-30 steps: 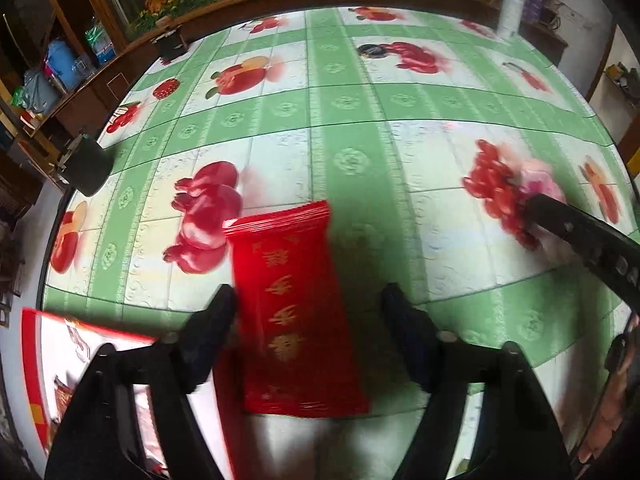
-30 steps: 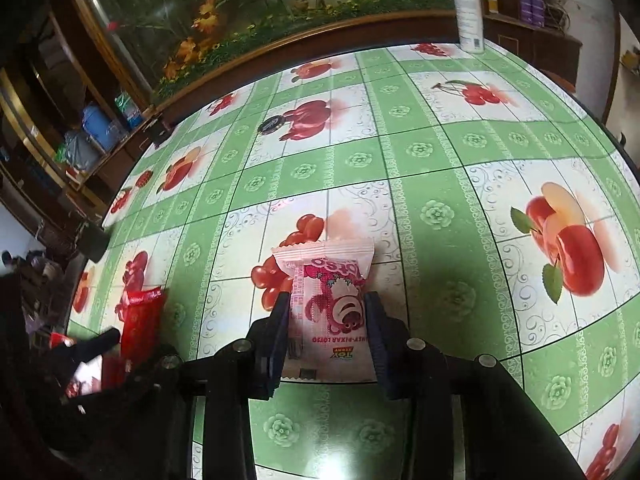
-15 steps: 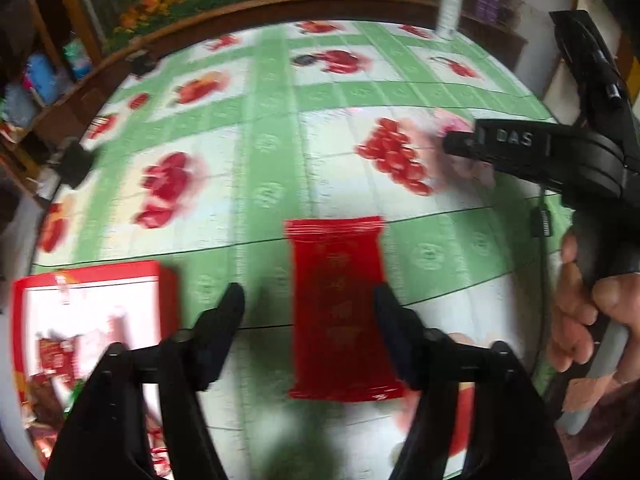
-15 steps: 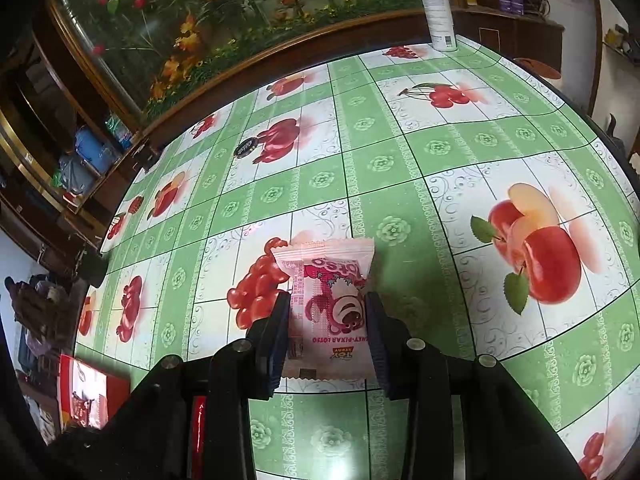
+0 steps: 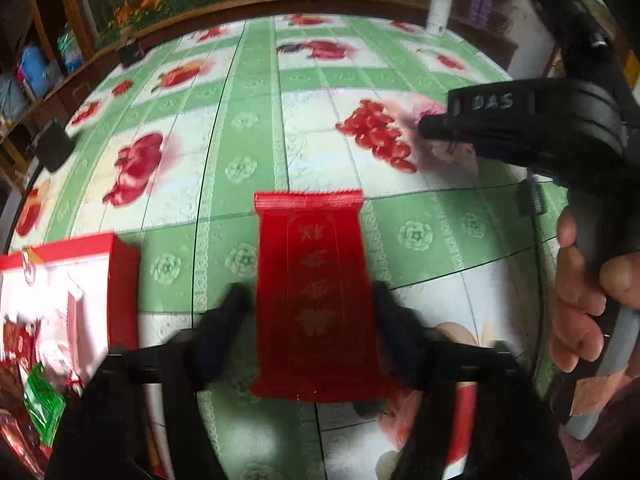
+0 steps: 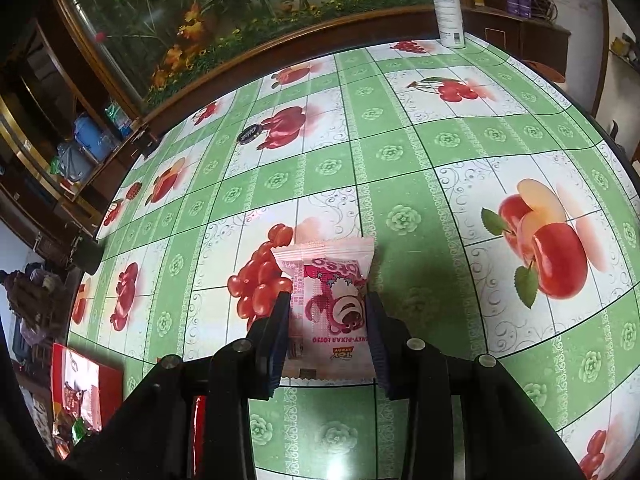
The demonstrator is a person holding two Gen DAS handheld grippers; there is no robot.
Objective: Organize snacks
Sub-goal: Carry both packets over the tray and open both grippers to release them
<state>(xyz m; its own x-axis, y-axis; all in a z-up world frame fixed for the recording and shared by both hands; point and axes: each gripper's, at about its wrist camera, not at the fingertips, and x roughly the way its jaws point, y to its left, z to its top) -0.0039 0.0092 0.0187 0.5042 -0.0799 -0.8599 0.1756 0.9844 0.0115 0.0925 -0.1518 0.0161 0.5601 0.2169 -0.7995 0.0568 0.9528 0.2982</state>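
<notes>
A red snack packet with gold characters lies lengthwise between the fingers of my left gripper. Its jaws are closing, and both pads sit against the packet's long edges. An open red box stands to the left, with several wrapped snacks inside. In the right wrist view my right gripper is shut on a pink bear-print snack packet, held over the green fruit-print tablecloth. The red box shows at the lower left there.
The other gripper's black body and a person's hand fill the right side of the left wrist view. A white bottle stands at the table's far edge. A black round lid lies further back. Shelves stand beyond the left rim.
The left gripper swung across, bringing the red box and the other gripper into view. Its jaws spread wide of the red packet, then closed in onto it. The right gripper kept its hold.
</notes>
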